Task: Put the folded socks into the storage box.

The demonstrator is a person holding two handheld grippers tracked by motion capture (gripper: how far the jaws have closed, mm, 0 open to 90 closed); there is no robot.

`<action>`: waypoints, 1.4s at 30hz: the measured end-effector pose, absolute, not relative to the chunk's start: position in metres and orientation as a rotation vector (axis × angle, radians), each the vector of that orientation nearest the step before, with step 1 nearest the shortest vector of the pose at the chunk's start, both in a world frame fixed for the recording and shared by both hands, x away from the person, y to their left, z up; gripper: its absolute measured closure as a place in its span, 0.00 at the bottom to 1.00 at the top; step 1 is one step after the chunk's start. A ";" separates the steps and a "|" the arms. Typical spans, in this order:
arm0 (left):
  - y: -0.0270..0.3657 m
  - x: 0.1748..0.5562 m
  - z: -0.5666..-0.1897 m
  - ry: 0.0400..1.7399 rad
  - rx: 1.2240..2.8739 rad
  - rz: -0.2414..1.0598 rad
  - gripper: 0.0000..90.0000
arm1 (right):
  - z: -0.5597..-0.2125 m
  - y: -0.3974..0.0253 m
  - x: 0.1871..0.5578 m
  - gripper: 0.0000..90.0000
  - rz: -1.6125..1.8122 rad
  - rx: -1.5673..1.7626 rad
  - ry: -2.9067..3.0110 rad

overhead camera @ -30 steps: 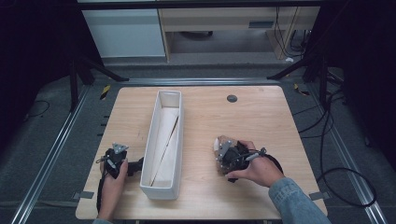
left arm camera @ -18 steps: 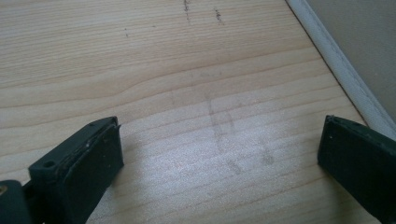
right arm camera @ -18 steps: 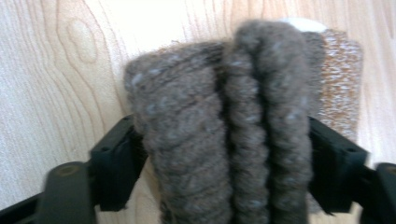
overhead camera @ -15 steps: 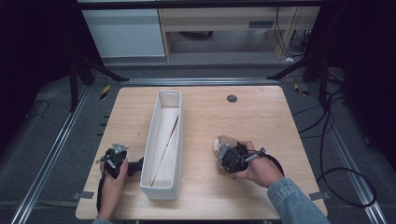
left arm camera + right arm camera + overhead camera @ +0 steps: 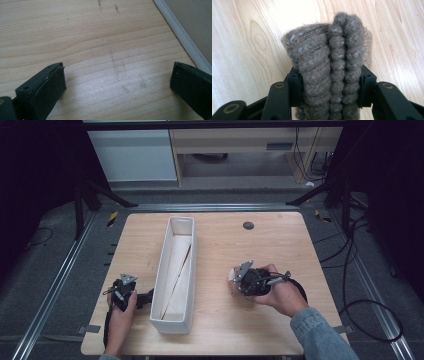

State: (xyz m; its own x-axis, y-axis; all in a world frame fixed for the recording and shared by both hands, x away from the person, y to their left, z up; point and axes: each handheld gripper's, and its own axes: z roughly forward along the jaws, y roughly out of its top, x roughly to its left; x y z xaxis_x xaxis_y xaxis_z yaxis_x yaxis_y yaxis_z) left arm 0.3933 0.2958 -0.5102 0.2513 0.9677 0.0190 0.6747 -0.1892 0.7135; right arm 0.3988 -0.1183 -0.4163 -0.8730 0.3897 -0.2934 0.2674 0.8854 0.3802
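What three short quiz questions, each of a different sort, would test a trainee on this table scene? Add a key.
1. True or false: the left hand-held gripper is shut on a cloth.
2. What does the right hand-held gripper hold? A) a folded brown knit B) a spoon C) a cup
3. Fill in: the long white bin stands on the table between the two ____.

Key:
1. False: its jaws stand wide apart over bare wood.
2. A: its jaws press the knit from both sides.
3. Hand-held grippers: the left one lies beside the bin's near end, the right one farther off.
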 end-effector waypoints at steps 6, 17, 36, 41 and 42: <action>0.296 0.393 -0.510 1.489 1.941 0.647 0.00 | -0.403 -0.116 0.397 0.58 0.484 0.490 2.694; 0.296 0.393 -0.510 1.488 1.942 0.647 0.00 | -0.384 -0.113 0.401 0.59 0.530 0.524 2.709; 0.296 0.393 -0.510 1.487 1.941 0.646 0.00 | -0.354 -0.112 0.405 0.59 0.606 0.541 2.694; 0.296 0.393 -0.510 1.487 1.941 0.646 0.00 | -0.349 -0.109 0.406 0.59 0.624 0.546 2.694; 0.296 0.393 -0.510 1.487 1.941 0.646 0.00 | -0.349 -0.109 0.406 0.59 0.624 0.546 2.694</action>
State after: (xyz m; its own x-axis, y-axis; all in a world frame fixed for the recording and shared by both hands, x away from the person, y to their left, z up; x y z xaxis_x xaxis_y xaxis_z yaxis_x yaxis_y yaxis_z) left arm 0.3930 0.2957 -0.5103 0.2532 0.9672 0.0183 0.6735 -0.1898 0.7144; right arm 0.4058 -0.1089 -0.3490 -0.8754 0.4307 -0.2195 0.2903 0.8314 0.4738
